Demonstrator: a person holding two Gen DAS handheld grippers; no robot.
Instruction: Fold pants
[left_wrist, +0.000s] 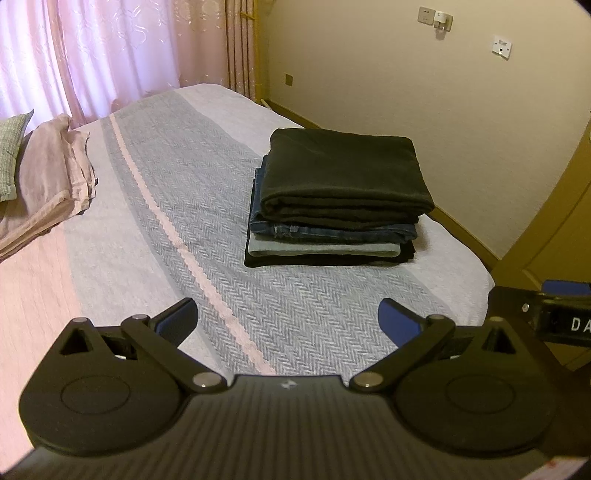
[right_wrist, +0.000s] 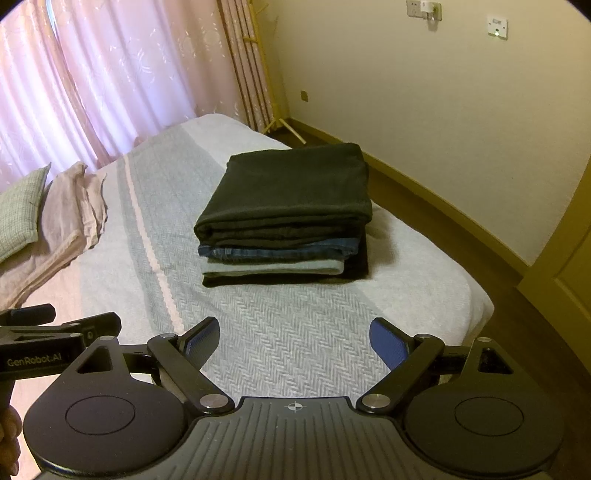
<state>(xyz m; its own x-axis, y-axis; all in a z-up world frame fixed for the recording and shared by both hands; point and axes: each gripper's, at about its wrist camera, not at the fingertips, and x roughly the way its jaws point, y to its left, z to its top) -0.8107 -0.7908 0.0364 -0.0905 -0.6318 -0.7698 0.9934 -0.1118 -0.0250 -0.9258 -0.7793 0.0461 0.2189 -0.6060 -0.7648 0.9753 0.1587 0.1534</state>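
Note:
A stack of folded pants rests on the bed toward its right side, with dark folded pants (left_wrist: 343, 173) (right_wrist: 291, 188) on top. Under them lie blue jeans (left_wrist: 332, 229) (right_wrist: 277, 252), a pale grey pair (left_wrist: 325, 248) (right_wrist: 273, 266) and a black pair at the bottom. My left gripper (left_wrist: 288, 319) hovers open over the striped bedspread, short of the stack, with nothing between its blue pads. My right gripper (right_wrist: 293, 339) is open too, empty, and also nearer than the stack. Each gripper shows at the edge of the other's view.
The bed (left_wrist: 177, 206) (right_wrist: 295, 332) has a grey herringbone cover with a pink stripe. Pink bedding (left_wrist: 51, 177) (right_wrist: 70, 214) and a green pillow (left_wrist: 9, 155) (right_wrist: 20, 210) lie at the left. Pink curtains (left_wrist: 92, 51) hang behind; a wall and wooden floor (right_wrist: 443, 229) run along the right.

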